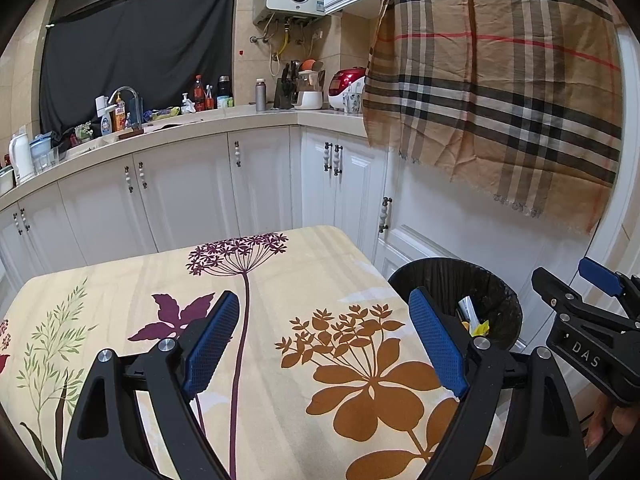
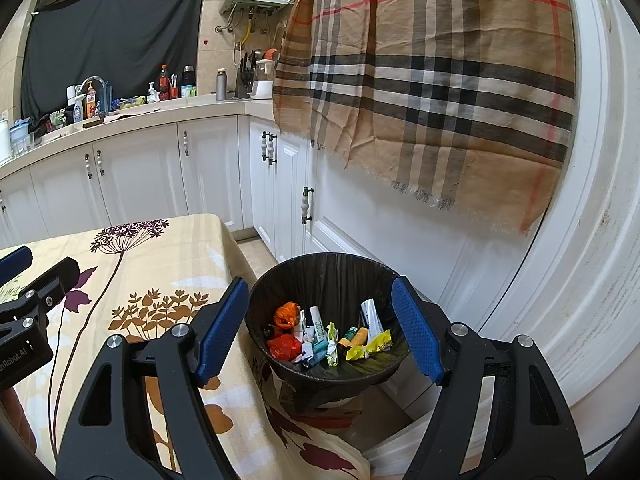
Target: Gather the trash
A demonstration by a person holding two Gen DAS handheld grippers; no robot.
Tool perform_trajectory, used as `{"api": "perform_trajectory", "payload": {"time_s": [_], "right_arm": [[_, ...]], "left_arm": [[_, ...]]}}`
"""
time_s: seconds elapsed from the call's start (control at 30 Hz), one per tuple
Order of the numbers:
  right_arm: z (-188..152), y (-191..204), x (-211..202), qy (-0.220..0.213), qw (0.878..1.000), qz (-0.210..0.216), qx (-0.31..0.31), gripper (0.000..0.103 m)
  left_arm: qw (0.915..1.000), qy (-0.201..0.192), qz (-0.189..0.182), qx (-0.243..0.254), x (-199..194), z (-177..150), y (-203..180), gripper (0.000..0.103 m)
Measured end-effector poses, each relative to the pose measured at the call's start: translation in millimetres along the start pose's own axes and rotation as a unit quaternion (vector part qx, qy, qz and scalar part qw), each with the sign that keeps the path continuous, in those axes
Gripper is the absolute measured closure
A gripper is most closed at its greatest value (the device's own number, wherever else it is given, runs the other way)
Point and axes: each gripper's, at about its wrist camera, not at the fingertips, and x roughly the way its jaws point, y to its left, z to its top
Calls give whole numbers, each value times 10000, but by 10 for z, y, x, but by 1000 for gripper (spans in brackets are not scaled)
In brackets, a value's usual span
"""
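Trash (image 2: 328,340) lies heaped in the black bin (image 2: 320,268), straight ahead of and below your right claw (image 2: 320,330), framed between its 2 spread jaws. That claw holds nothing. Your left claw (image 1: 324,336) gapes wide too, empty, over the flowered tablecloth (image 1: 300,264), with the bin off to its right past the table edge. I see no loose scrap on the cloth ahead of either claw. Your right hand is the nearer to the bin; collecting looks about finished.
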Motion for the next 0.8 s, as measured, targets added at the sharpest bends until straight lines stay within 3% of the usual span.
{"api": "perform_trajectory", "payload": {"time_s": [0.8], "right_arm": [[-39,34,35,40,10000,12,-12,31]], "left_arm": [[10000,22,42,53,48,6,-54,18]]}}
